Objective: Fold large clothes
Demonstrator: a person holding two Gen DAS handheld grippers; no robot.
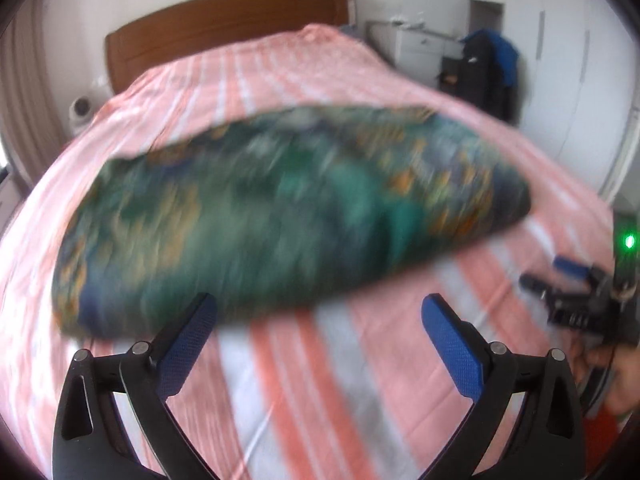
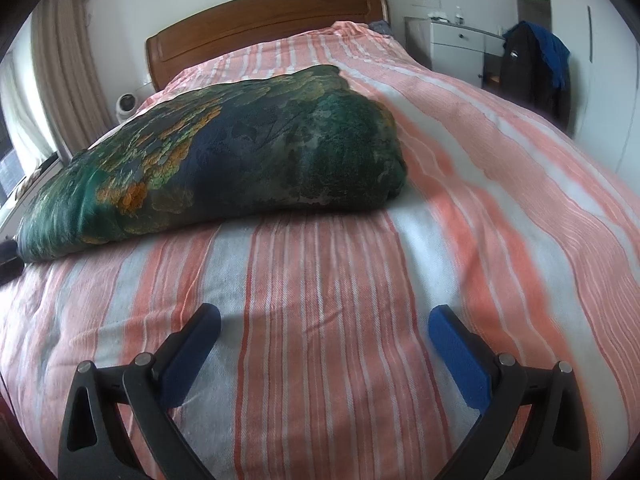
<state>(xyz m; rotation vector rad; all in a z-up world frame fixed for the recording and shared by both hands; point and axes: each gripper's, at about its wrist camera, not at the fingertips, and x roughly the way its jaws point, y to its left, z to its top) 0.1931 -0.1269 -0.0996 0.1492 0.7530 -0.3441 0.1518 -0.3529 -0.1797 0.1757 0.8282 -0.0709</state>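
A bed [image 2: 460, 184] with a pink, orange and white striped cover fills both wrist views, its brown wooden headboard [image 2: 264, 20] at 12 o'clock against a white wall. On the cover lies the folded garment [image 2: 224, 152], a thick bundle printed in dark green, navy and orange. In the right wrist view it sits from 9 to 12 o'clock, well ahead of the fingers; in the left wrist view it is blurred and spreads across the middle, its near edge just above the left fingertip.

At 1 o'clock stand a white drawer unit [image 2: 460, 46] and dark and blue clothes [image 2: 536, 64] hung beside it. A beige curtain [image 2: 64, 64] hangs at 10 o'clock.

The left gripper [image 1: 320, 312] is spread wide with nothing between its blue pads, striped cover showing in the gap. The right gripper [image 2: 325, 322] is likewise wide apart and empty above the cover. In the left wrist view the right gripper also shows at 3 o'clock, with a green light [image 1: 629, 241] above it.
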